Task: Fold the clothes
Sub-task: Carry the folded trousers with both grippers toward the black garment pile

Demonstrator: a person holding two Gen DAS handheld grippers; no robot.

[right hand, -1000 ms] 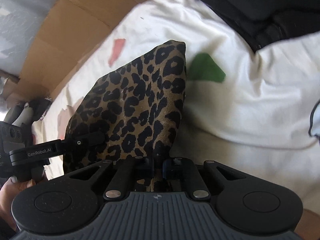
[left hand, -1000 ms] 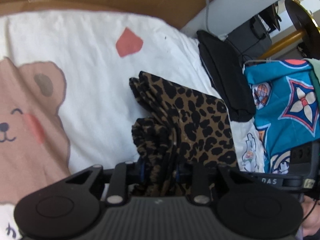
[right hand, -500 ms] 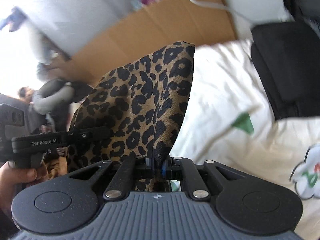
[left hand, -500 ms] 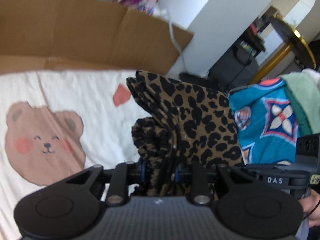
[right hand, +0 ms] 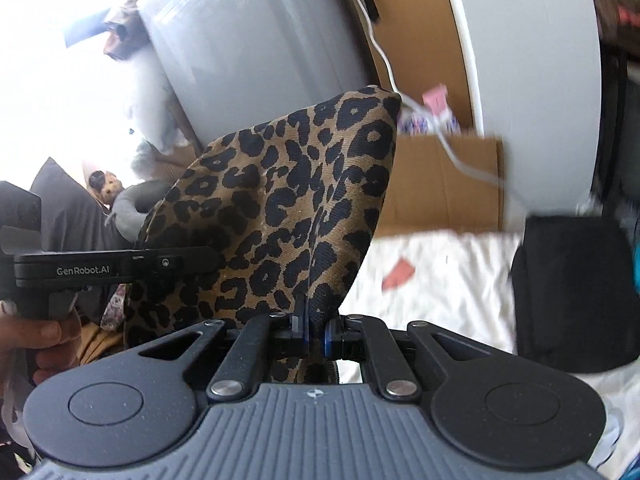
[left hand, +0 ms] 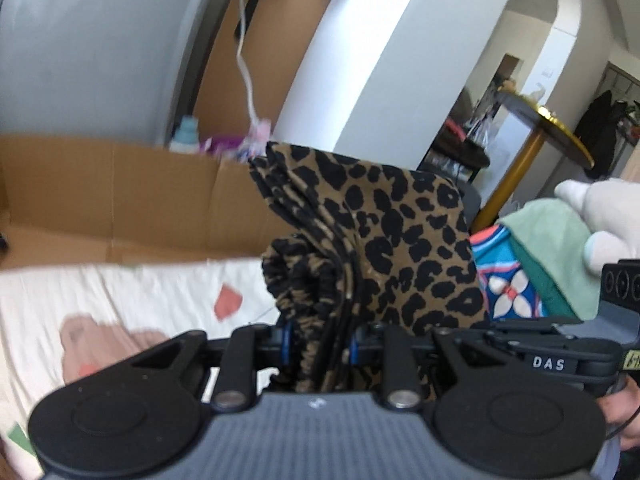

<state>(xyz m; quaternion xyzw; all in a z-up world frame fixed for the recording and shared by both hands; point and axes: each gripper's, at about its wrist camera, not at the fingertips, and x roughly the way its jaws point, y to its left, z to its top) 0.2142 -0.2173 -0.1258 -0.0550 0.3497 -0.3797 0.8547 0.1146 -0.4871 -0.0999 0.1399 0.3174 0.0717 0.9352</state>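
Note:
A folded leopard-print garment [left hand: 384,248] hangs in the air above the bed, held at both ends. My left gripper [left hand: 318,350] is shut on its bunched, elastic edge. My right gripper [right hand: 316,334] is shut on a thinner fold of the same leopard-print garment [right hand: 288,208], which stands up in front of the lens. The right gripper's body [left hand: 560,356] shows at the right of the left wrist view. The left gripper's body [right hand: 100,270] shows at the left of the right wrist view, with a hand [right hand: 44,340] on its handle.
Below lies a white bedsheet [left hand: 120,296] with a bear print and coloured patches. A cardboard sheet [left hand: 120,196] stands behind it. A black folded item [right hand: 576,296] rests on the bed at right. A blue patterned cloth [left hand: 504,284] and a green cloth [left hand: 552,248] are piled at right.
Both grippers have lifted the leopard garment off the bed and tilted upward. The wall, pillar and room now fill the upper views where the sheet was before.

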